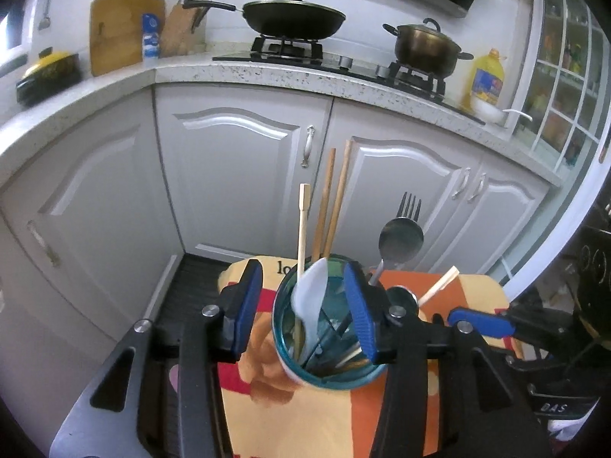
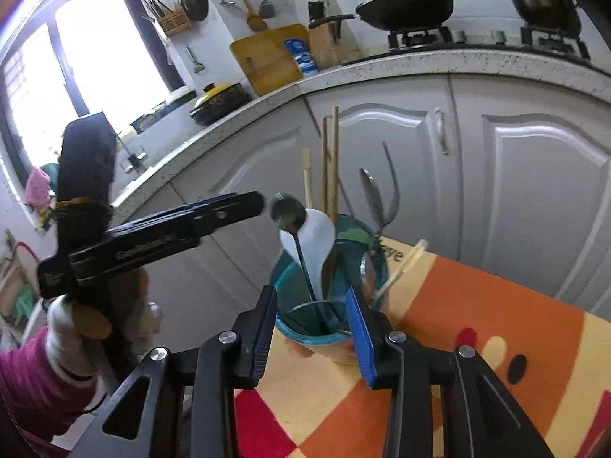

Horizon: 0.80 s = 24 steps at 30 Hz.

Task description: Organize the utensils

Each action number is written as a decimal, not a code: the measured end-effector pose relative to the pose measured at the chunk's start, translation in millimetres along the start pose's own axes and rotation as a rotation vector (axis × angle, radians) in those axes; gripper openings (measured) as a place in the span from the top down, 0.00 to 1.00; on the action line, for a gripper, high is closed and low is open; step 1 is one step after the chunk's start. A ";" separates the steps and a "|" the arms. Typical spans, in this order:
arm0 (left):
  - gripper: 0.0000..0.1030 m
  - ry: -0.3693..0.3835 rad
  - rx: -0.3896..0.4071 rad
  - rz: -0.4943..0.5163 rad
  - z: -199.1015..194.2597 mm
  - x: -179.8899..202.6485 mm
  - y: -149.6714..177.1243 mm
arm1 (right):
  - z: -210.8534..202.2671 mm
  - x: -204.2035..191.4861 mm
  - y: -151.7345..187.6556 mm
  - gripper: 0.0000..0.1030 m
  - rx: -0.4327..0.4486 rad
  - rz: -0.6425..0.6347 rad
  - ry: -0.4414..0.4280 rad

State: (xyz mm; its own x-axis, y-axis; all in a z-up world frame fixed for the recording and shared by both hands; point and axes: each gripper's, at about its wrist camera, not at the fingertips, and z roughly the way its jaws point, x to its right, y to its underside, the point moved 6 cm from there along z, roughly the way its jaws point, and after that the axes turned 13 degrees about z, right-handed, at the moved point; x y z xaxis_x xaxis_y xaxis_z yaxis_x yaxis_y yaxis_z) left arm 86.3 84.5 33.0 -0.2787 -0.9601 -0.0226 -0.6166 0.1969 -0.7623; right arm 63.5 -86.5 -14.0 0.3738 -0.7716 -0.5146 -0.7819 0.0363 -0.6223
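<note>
A teal cup (image 1: 324,379) stands on a patterned cloth and holds wooden chopsticks (image 1: 332,198), a fork (image 1: 409,204), a metal spoon (image 1: 401,238) and a white spoon (image 1: 311,294). My left gripper (image 1: 303,309) is open just above the cup's rim, with the white spoon loose between its blue pads. In the right wrist view my right gripper (image 2: 311,328) is open in front of the cup (image 2: 305,337), and no pad presses on anything. There the white spoon (image 2: 315,240) and a dark metal spoon (image 2: 288,212) lean in the cup. The left gripper (image 2: 256,202) reaches in from the left.
The cloth (image 2: 477,336) in orange, yellow and red covers a small table whose left edge lies close to the cup. White cabinet doors (image 1: 244,175) stand behind it. A wok (image 1: 294,15) and a pot (image 1: 424,47) sit on the stove. A gloved hand (image 2: 72,320) holds the left gripper.
</note>
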 end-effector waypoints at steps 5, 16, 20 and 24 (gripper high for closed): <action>0.49 -0.036 -0.013 -0.042 -14.4 4.1 11.0 | -8.1 0.3 0.1 0.61 0.029 0.023 0.123; 0.49 -0.086 -0.007 -0.072 -38.4 21.6 20.7 | -29.8 -10.2 4.3 0.59 0.091 0.022 0.242; 0.49 -0.101 -0.001 -0.055 -45.9 27.7 22.0 | -35.1 -13.4 2.8 0.58 0.103 0.025 0.255; 0.49 -0.113 0.003 -0.050 -50.6 29.2 22.9 | -43.7 -16.1 3.1 0.44 0.128 0.019 0.271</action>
State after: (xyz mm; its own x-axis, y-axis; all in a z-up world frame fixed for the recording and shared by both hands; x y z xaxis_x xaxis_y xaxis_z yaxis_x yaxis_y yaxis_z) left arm 26.8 71.0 47.7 -0.1629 -0.9850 -0.0575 -0.6251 0.1481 -0.7664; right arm 33.3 -101.8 18.1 0.1995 -0.9109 -0.3611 -0.7119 0.1185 -0.6922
